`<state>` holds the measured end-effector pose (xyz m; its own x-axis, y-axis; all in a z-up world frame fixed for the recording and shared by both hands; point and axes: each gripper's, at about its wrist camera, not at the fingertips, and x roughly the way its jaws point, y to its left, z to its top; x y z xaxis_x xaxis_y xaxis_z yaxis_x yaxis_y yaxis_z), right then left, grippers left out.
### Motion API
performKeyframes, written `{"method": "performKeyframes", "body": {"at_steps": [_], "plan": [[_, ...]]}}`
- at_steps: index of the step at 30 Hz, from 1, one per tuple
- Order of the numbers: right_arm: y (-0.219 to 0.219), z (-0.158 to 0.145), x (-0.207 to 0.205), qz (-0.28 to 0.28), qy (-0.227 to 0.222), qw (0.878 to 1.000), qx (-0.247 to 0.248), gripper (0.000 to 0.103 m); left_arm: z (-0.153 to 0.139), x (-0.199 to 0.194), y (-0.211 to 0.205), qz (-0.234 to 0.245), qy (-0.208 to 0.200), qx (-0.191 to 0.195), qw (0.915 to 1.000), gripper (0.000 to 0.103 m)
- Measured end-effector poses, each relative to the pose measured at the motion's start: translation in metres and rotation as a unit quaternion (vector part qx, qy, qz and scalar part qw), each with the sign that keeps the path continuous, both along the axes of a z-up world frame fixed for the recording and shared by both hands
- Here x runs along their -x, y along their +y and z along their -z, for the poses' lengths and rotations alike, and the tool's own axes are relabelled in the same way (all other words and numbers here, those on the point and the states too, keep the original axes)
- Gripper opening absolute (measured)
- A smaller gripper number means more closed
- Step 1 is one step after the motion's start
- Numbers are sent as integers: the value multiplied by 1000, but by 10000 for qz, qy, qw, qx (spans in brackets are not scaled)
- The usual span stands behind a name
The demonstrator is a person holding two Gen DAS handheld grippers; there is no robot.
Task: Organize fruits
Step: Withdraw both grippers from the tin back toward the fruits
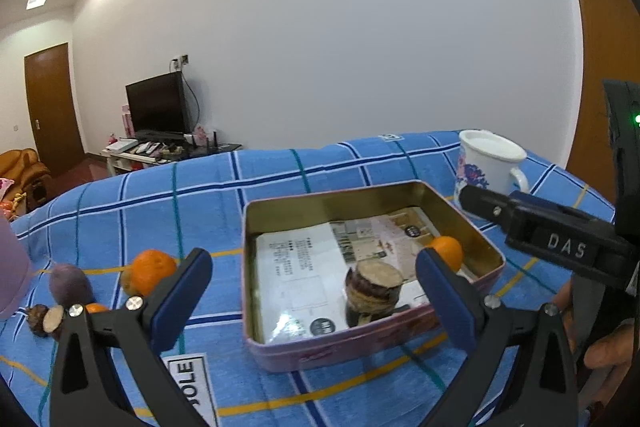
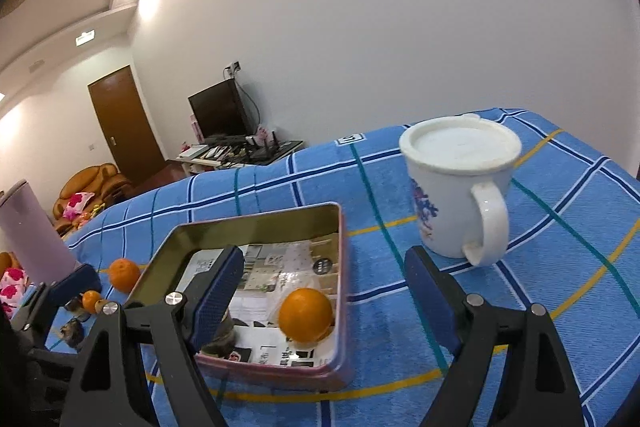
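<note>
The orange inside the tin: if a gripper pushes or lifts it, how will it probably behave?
The orange looks round and smooth, so a push would probably roll it across the printed paper until the tin wall stops it. Its peel seems firm, so padded jaws could likely hold it, though a grip off its middle might slip.

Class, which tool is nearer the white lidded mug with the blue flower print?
Right tool: the mug stands just beyond its right finger. Left tool faces the tin.
</note>
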<state>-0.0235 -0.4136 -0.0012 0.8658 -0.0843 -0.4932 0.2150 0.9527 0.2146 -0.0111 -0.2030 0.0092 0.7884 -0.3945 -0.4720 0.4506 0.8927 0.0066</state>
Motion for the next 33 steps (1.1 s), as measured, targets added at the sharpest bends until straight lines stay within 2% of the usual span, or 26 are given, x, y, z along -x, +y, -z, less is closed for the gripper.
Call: {"method": "performKeyframes", "body": {"at_steps": [8,14,24,27,33], "plan": [[1,-2,11,174,-178,9996,145,84,4,4,10,-359,-98,-321,9988,103],[5,-3,16,274,-240,9990,266,84,5,4,29,-529,100,-288,9981,103],[19,-6,25,362,-407,9981,303,84,9,8,52,-754,129,-436,9961,103],[29,-5,23,317,-321,9983,381,84,10,8,60,-858,138,-494,9950,103],[47,-3,17,138,-139,9995,229,84,11,6,85,-1092,216,-499,9925,103]]}}
